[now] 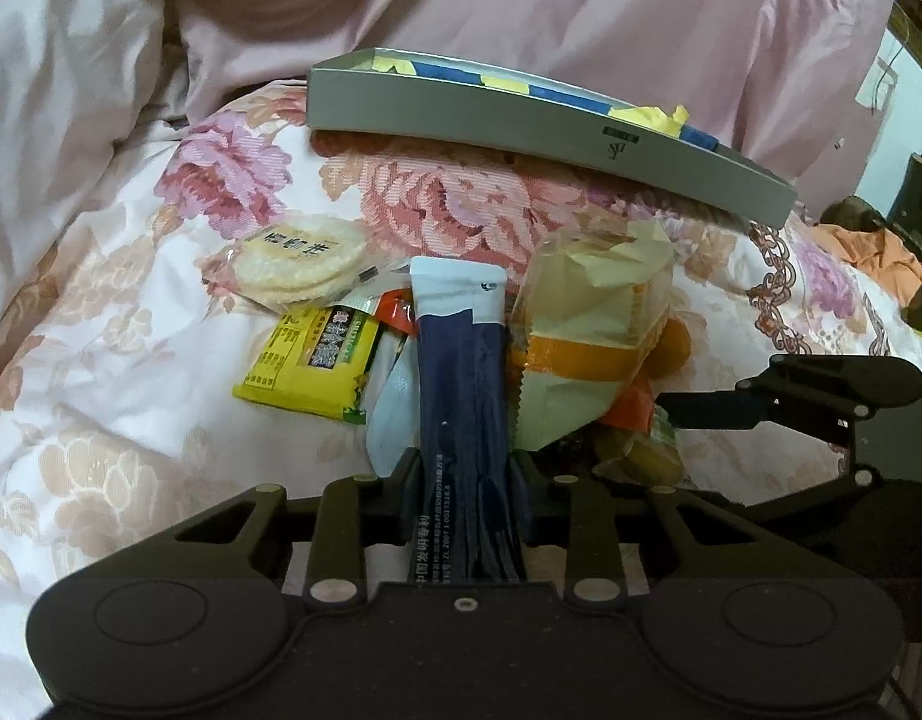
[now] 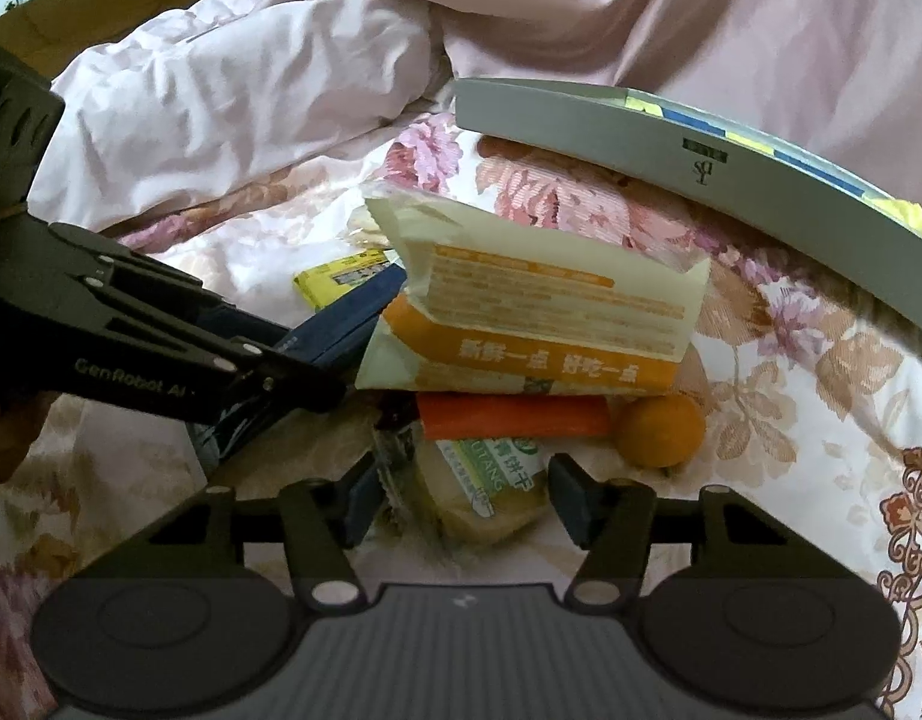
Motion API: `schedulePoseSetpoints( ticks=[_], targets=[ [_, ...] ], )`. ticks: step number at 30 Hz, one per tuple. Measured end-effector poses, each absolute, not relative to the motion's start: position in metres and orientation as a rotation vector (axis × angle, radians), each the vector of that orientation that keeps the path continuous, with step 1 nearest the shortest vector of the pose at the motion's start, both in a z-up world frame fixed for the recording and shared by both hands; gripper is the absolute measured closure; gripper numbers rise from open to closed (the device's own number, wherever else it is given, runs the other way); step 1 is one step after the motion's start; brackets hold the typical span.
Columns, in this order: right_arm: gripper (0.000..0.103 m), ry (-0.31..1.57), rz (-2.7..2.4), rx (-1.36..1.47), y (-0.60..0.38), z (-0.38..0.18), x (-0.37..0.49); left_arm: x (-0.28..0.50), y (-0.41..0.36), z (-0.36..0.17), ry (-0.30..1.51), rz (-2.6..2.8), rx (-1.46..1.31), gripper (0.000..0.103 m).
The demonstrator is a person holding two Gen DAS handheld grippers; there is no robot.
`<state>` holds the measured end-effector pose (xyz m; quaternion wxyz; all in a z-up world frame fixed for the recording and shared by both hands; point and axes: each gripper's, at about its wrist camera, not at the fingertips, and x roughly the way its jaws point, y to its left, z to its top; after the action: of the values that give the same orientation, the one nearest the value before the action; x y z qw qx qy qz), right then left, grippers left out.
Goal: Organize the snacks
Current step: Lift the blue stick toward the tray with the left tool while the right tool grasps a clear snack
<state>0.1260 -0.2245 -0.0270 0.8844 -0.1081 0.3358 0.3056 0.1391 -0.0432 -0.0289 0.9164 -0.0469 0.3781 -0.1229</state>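
The left tool [image 1: 466, 471] holds a long dark blue packet [image 1: 461, 384], pinched tight between its two fingers. The right tool [image 2: 461, 501] is wide, with nothing in its grip, and sits around a small green and white snack pack [image 2: 491, 480].

The snacks lie in a heap on the flowery bed [image 1: 131, 360]. The grey box [image 1: 521, 126] sits at the far side of the heap, and some snacks are already in it.

The blue packet lies under the edge of a big cream and orange bag [image 1: 593, 324]. If the left tool pulls fast, that bag may tip and slide. The little orange ball [image 2: 659, 429] is round, so a bump may send it rolling off. The bed is soft and lumpy, so the box may tilt and spill. The two tools are near each other and may bump.
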Motion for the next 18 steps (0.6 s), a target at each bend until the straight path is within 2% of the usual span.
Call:
schedulePoseSetpoints(
  ticks=[10,18],
  targets=[
    [0.044,0.625,0.653,-0.348,-0.212,-0.023,0.110,0.143,-0.050,-0.033,0.802,-0.240,-0.065,0.066],
    [0.045,0.585,0.651,-0.405,-0.209,-0.021,0.100,0.138,-0.059,-0.028,0.796,-0.180,-0.035,0.075]
  ],
)
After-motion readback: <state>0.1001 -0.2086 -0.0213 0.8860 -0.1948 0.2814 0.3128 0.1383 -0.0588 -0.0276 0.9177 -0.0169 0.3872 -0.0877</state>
